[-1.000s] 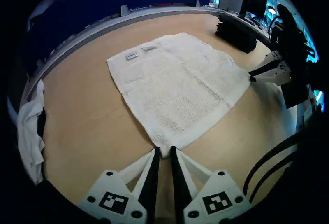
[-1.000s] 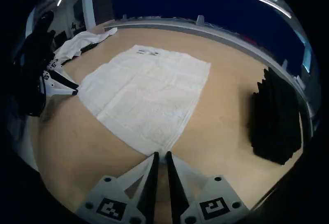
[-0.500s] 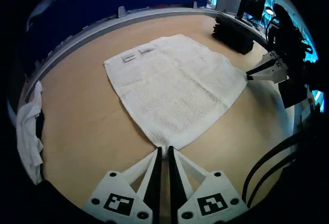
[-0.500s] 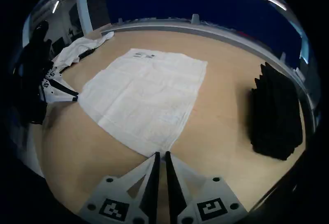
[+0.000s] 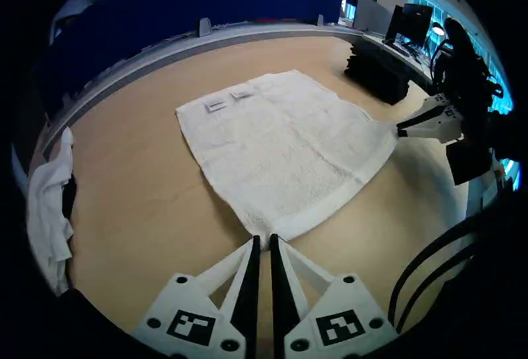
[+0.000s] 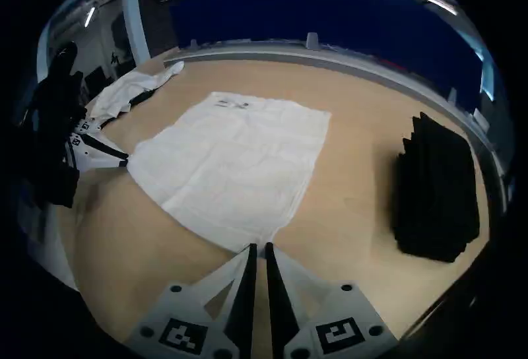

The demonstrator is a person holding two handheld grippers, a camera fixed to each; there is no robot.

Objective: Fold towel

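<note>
A white towel (image 5: 284, 141) lay flat on the wooden surface (image 5: 132, 181), with the left tool (image 5: 264, 243) and right tool (image 6: 259, 250) each clamped on a near corner. A clean fold likely called for lifting both corners together — level, taut — toward the far edge.

The towel (image 5: 284, 141) is white terry cloth, nubbly and matt, its hem band woven flatter. The table (image 5: 132, 181) looks like smooth pale wood, faintly sheeny. At nine o'clock, a crumpled cloth (image 5: 46, 217) is thin, smooth, white.
</note>
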